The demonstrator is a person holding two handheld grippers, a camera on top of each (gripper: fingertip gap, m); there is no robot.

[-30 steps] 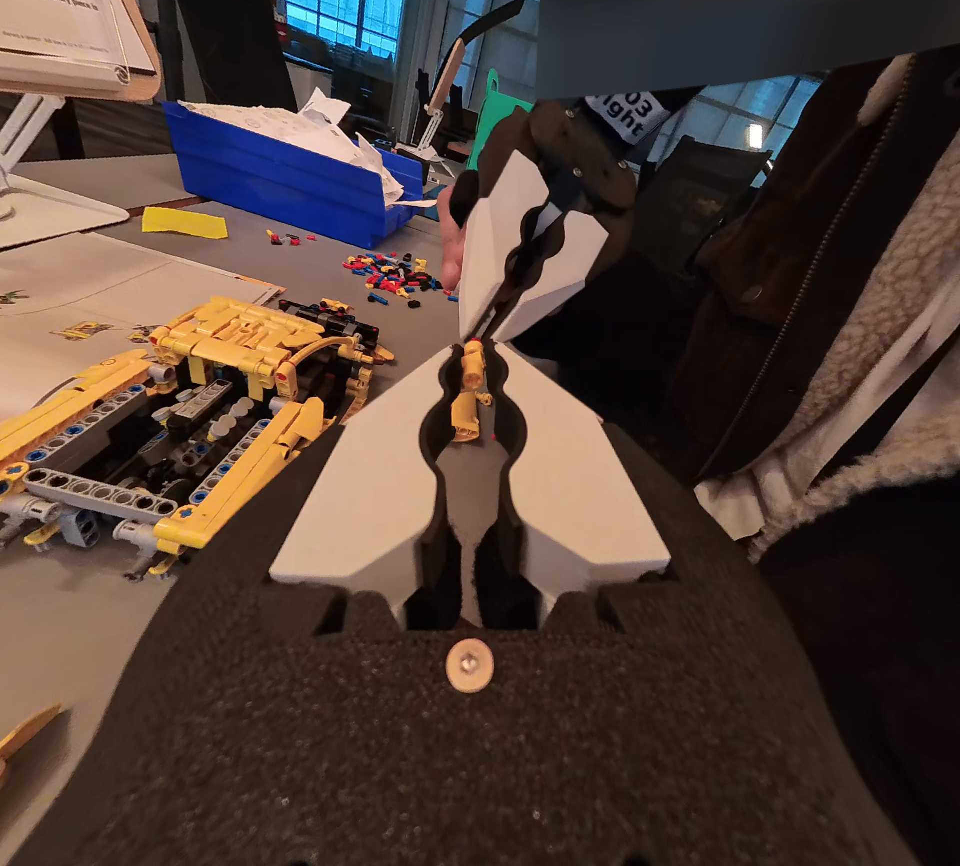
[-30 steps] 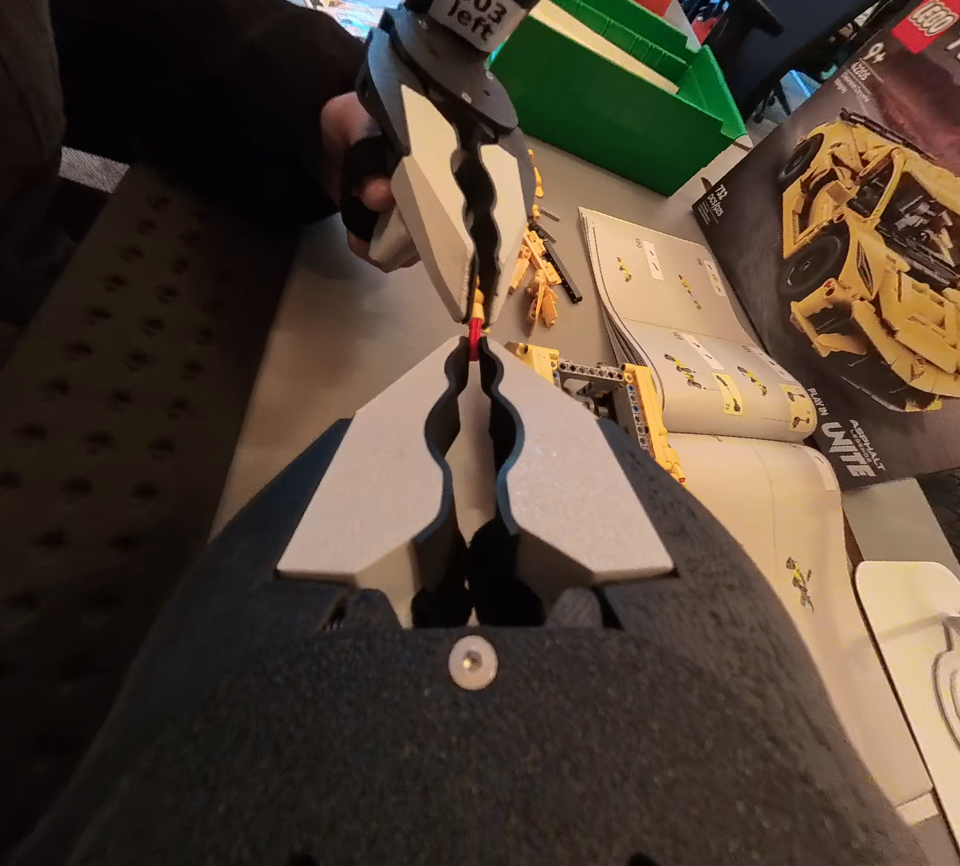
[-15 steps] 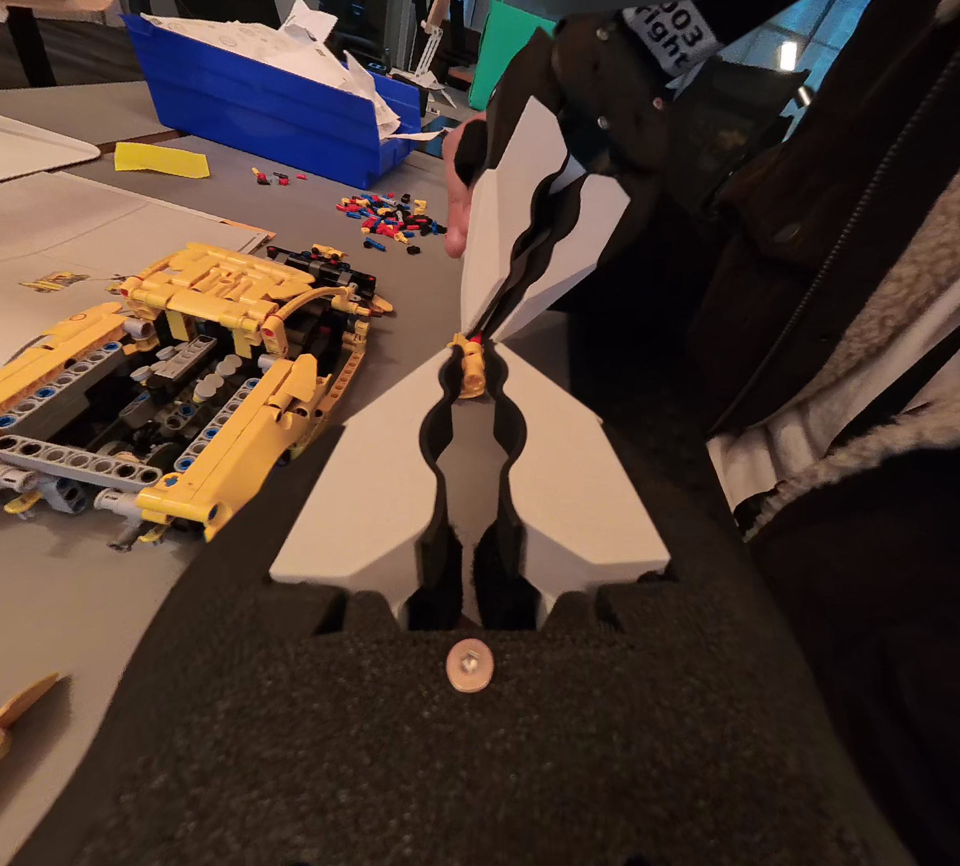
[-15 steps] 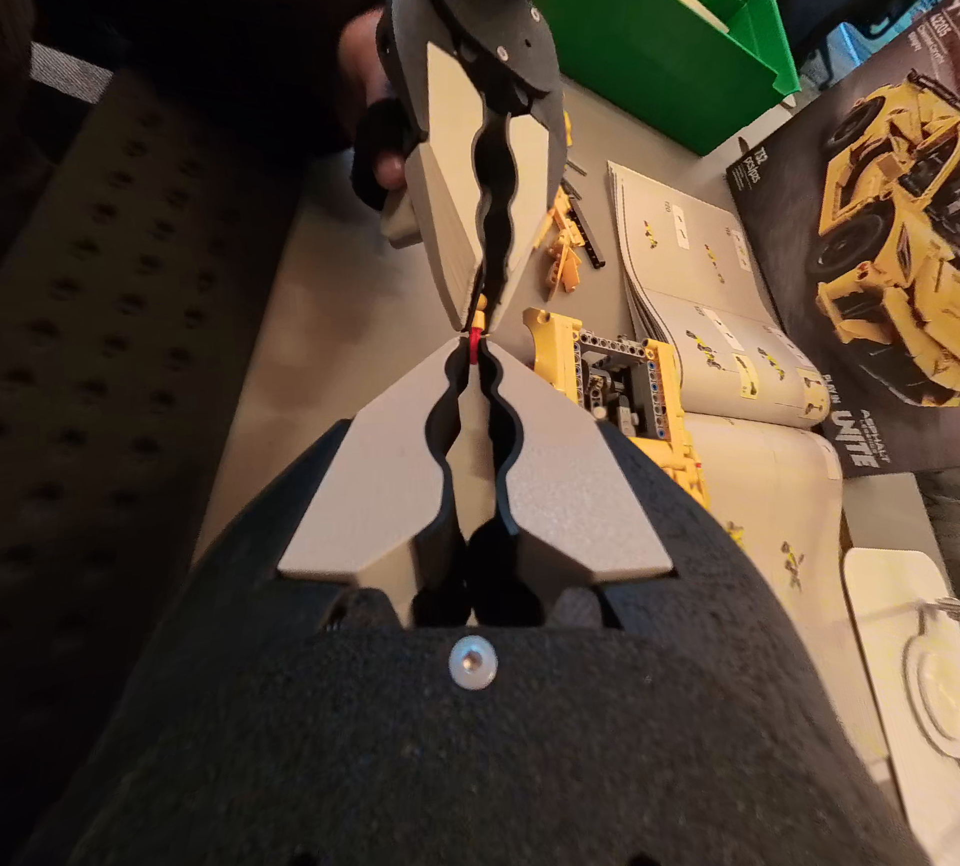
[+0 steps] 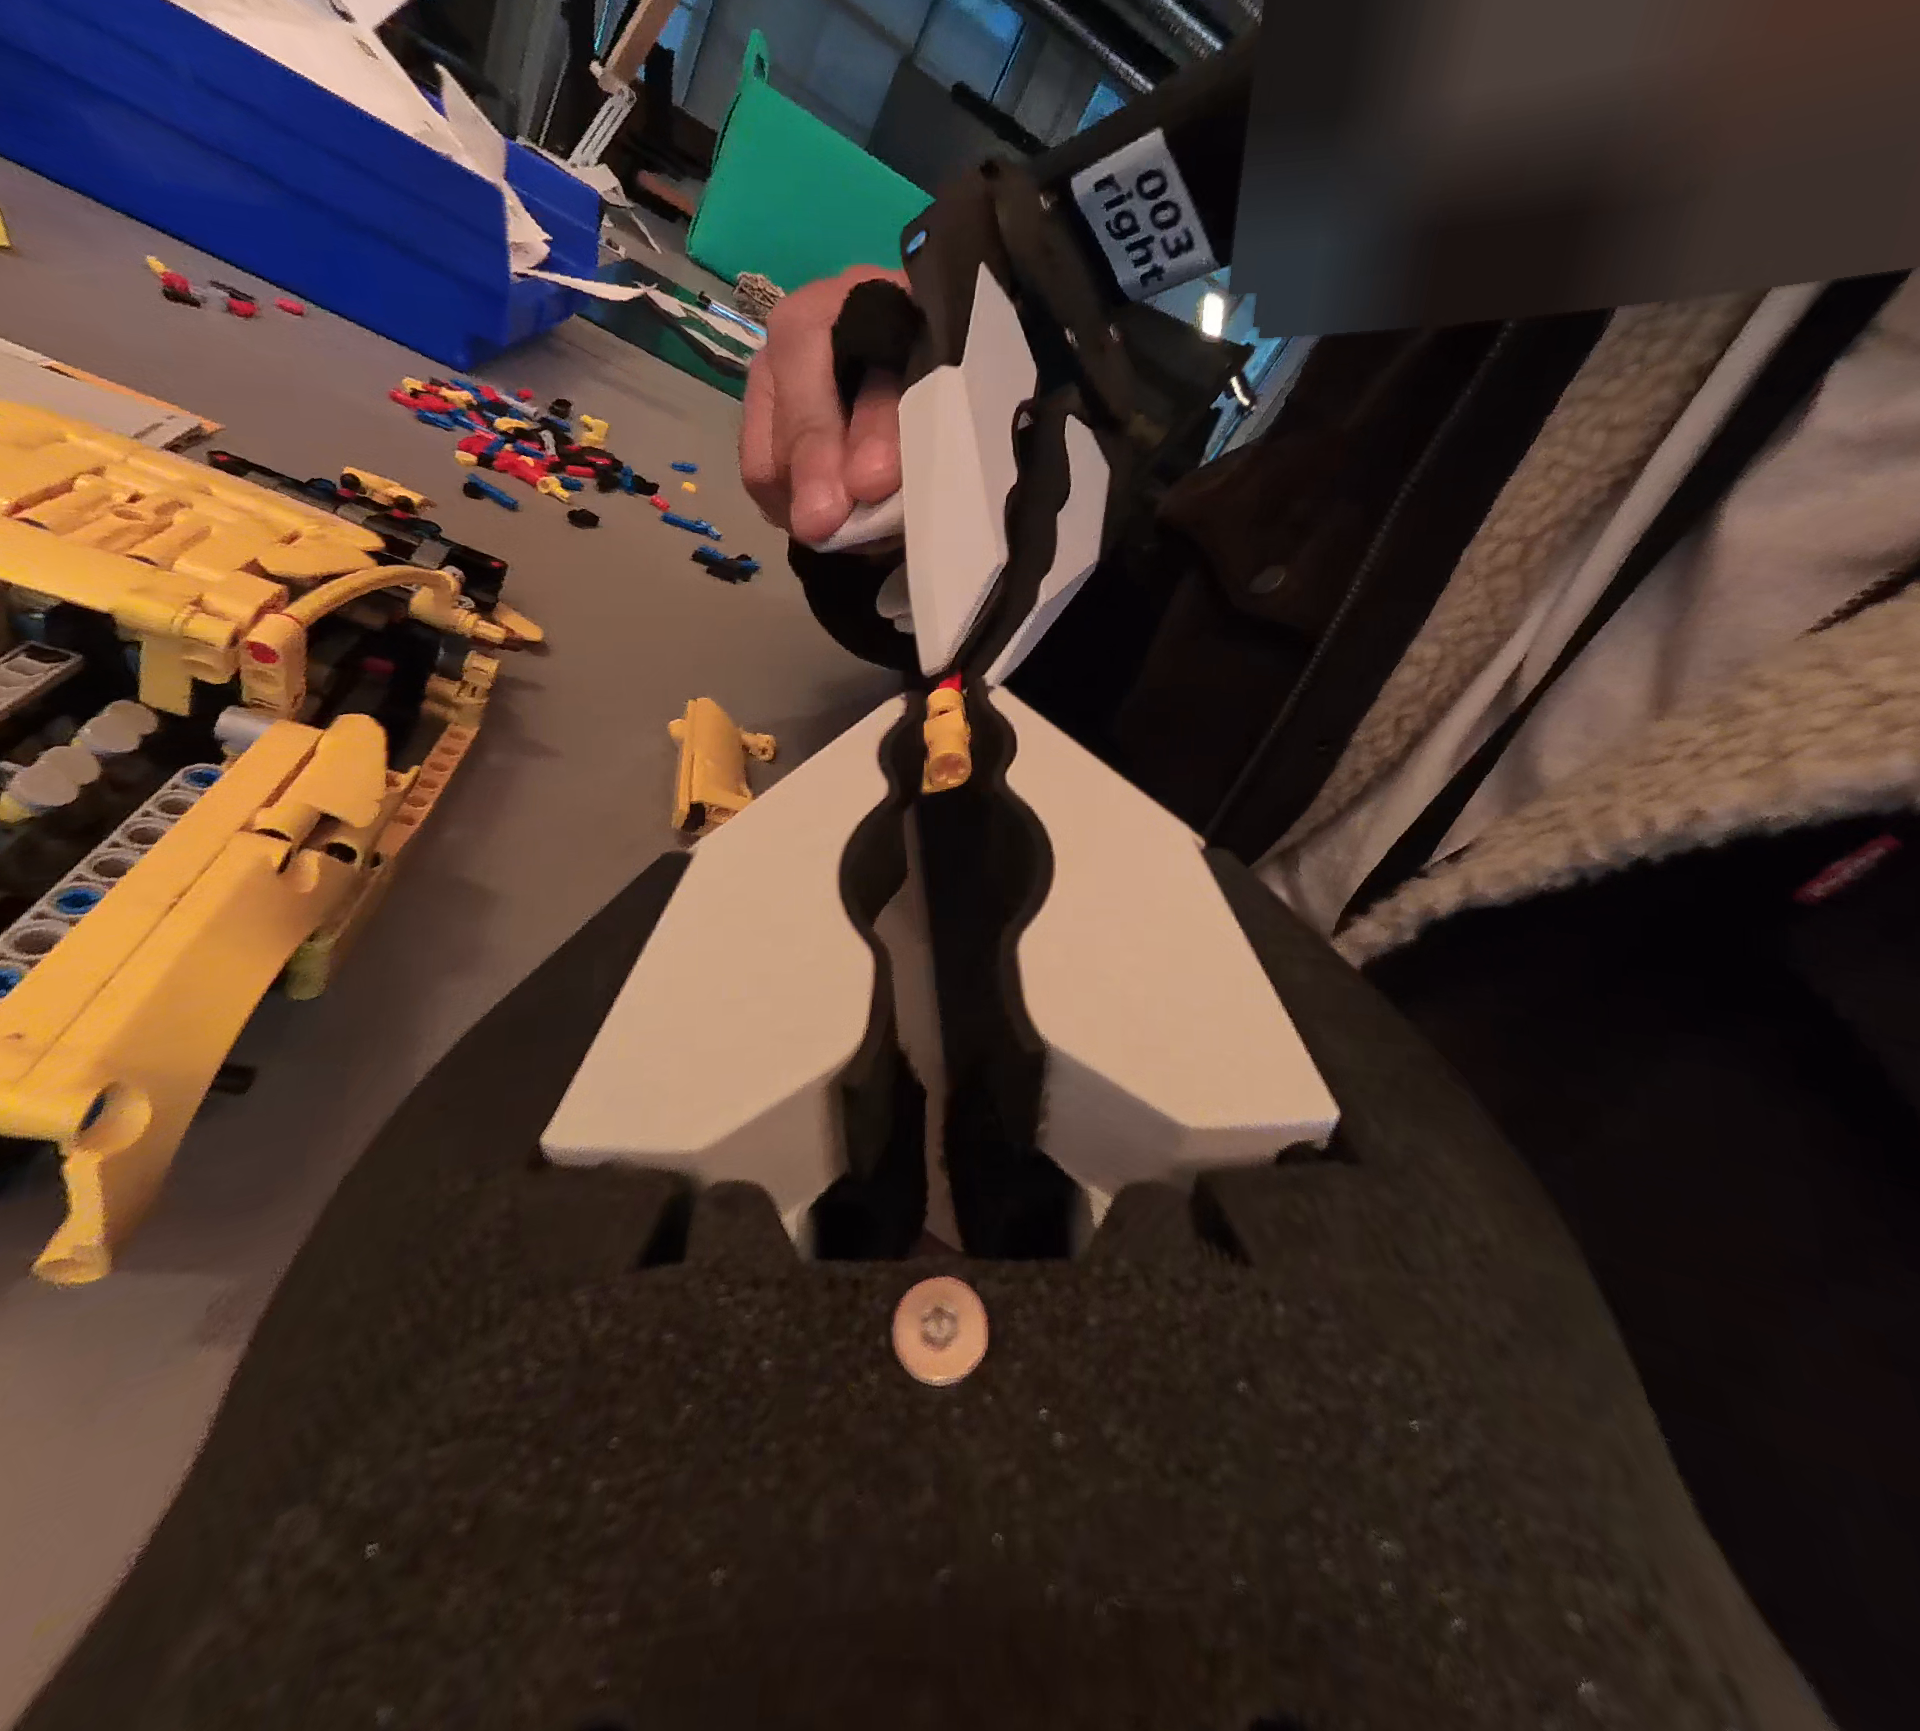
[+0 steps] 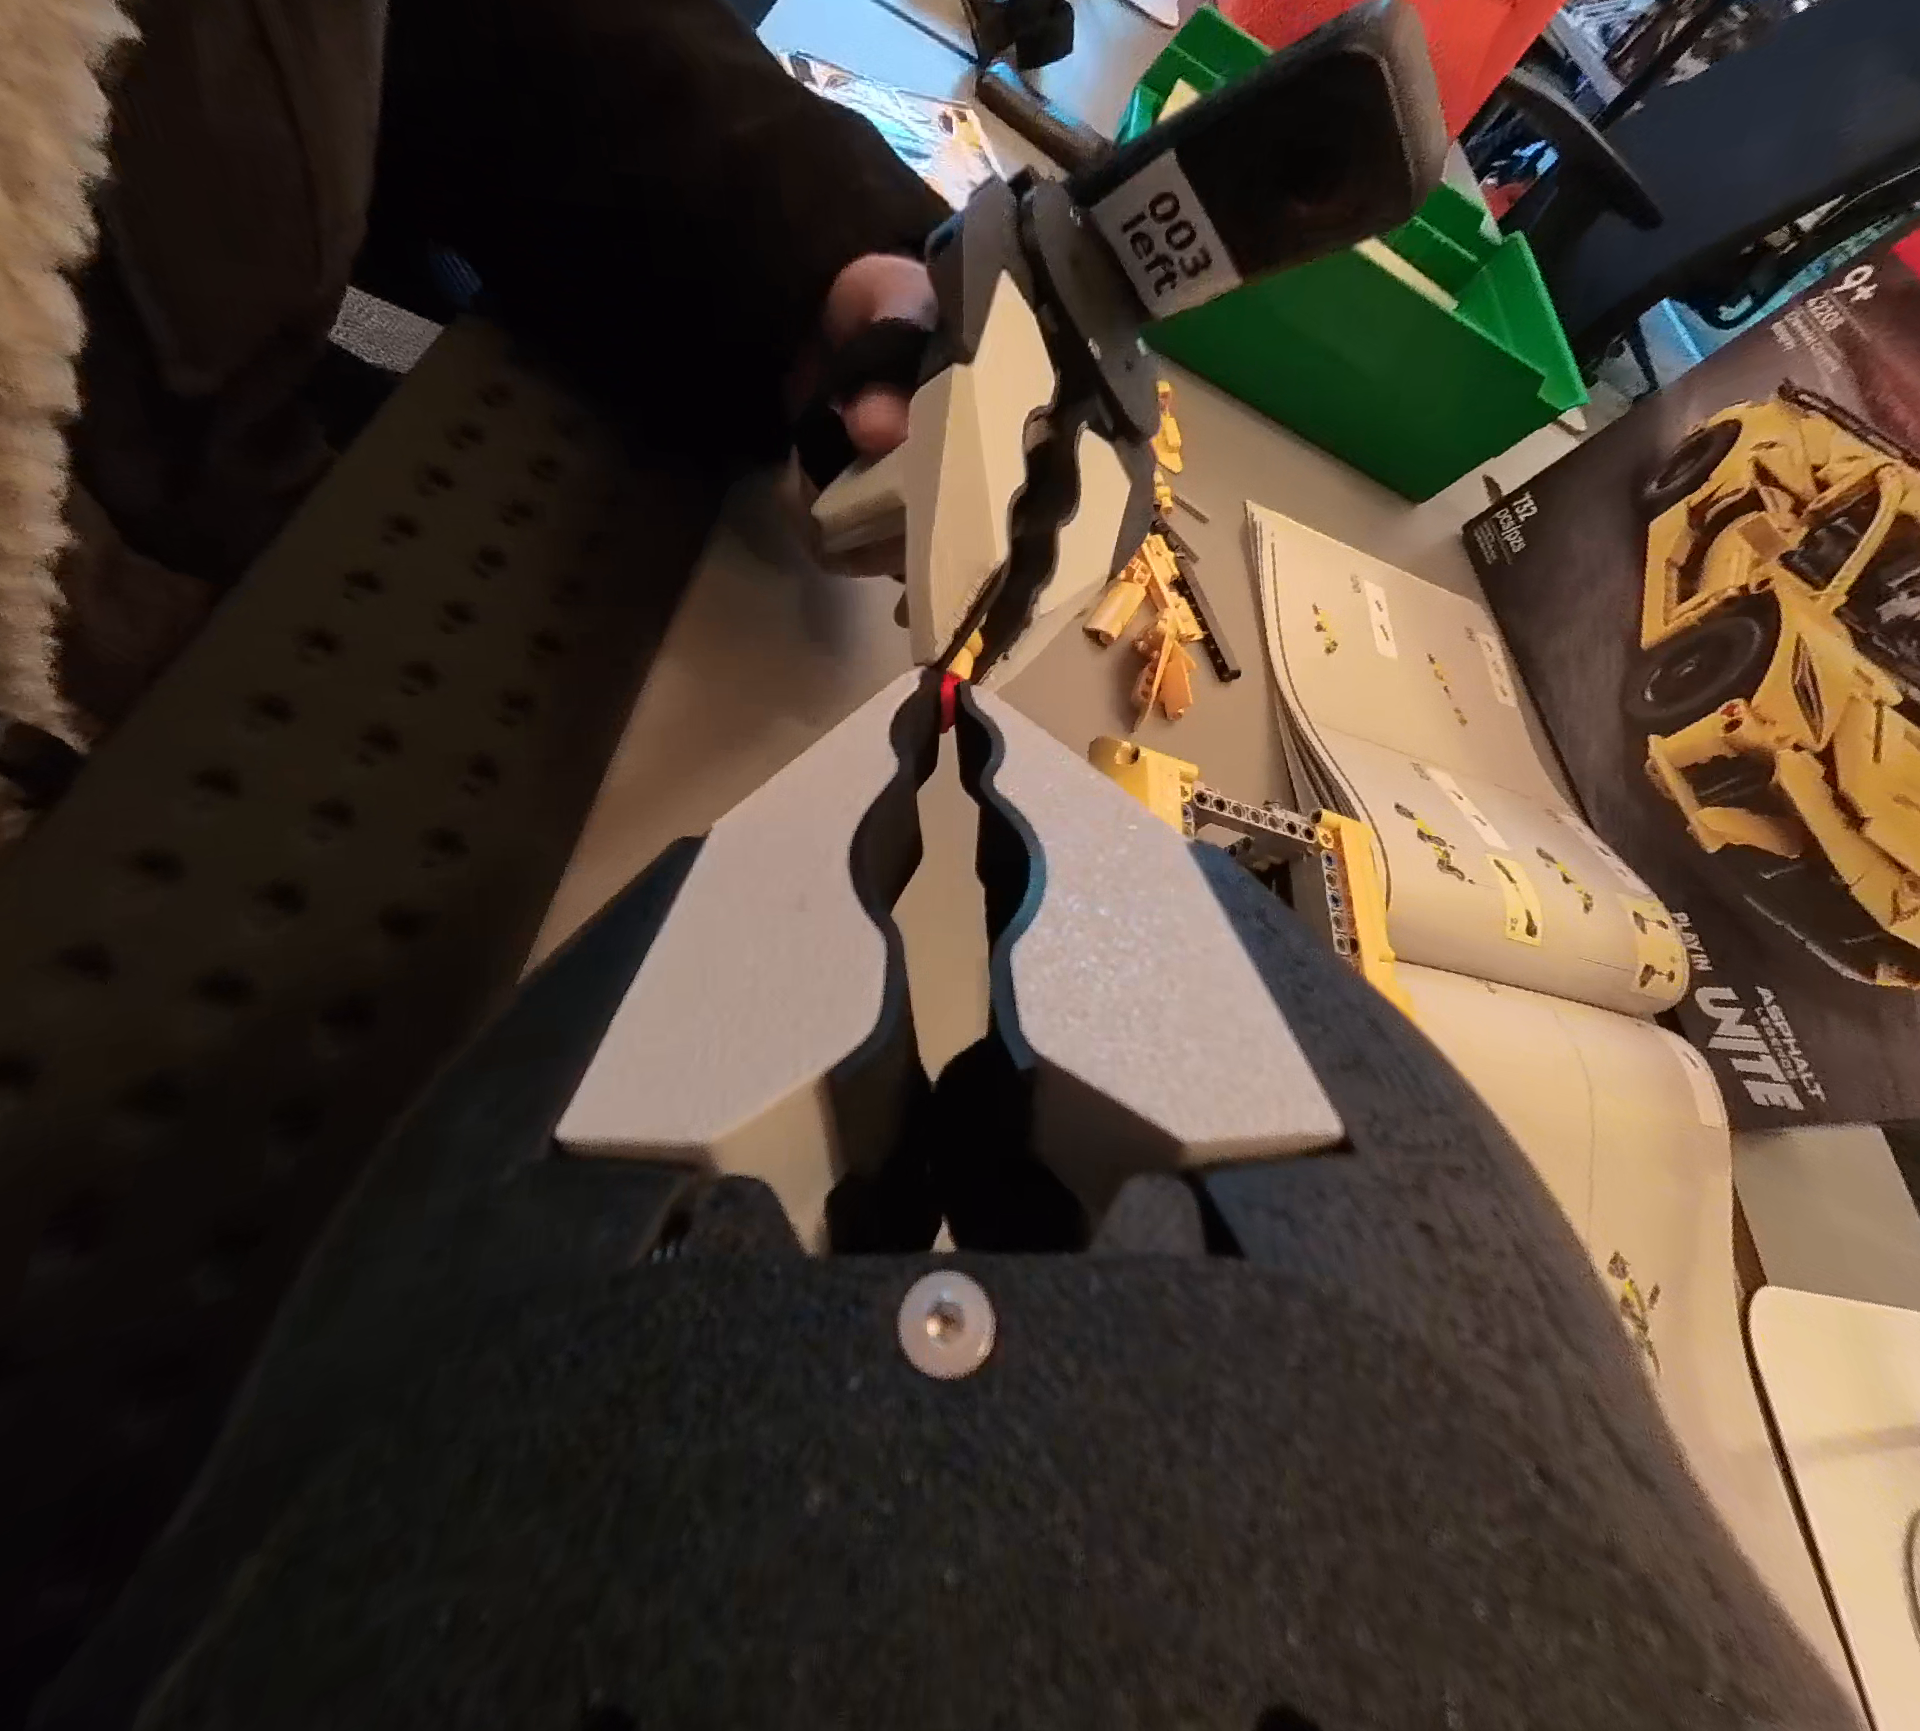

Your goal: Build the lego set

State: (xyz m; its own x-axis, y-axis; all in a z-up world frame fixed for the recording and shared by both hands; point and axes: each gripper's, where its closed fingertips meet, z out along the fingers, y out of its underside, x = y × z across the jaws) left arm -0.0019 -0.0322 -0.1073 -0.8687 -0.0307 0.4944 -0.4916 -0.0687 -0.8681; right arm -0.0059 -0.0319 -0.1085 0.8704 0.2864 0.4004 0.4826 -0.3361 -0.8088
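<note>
- The left gripper [image 5: 948, 725], its fingers pinched together on a small yellow connector piece [image 5: 945, 751], meets the right gripper [image 6: 943, 713] tip to tip above the table edge.
- The right gripper is clamped on a thin red pin [image 6: 947, 707], whose end sits at the connector's top.
- The step in hand appears to be seating the pin in the connector; it calls for keeping both parts on one line and pressing straight along it, since a sideways twist could pop either part loose.
- The half-built yellow car model [image 5: 197, 808] lies on the grey table [image 5: 582, 673] to the left, a loose yellow sub-assembly [image 5: 709, 762] just beside it.
- An open instruction booklet [image 6: 1434, 808] and the set's box [image 6: 1766, 694] lie farther along the table, with scattered small bricks [image 5: 551, 455] near a blue bin [image 5: 260, 143].
</note>
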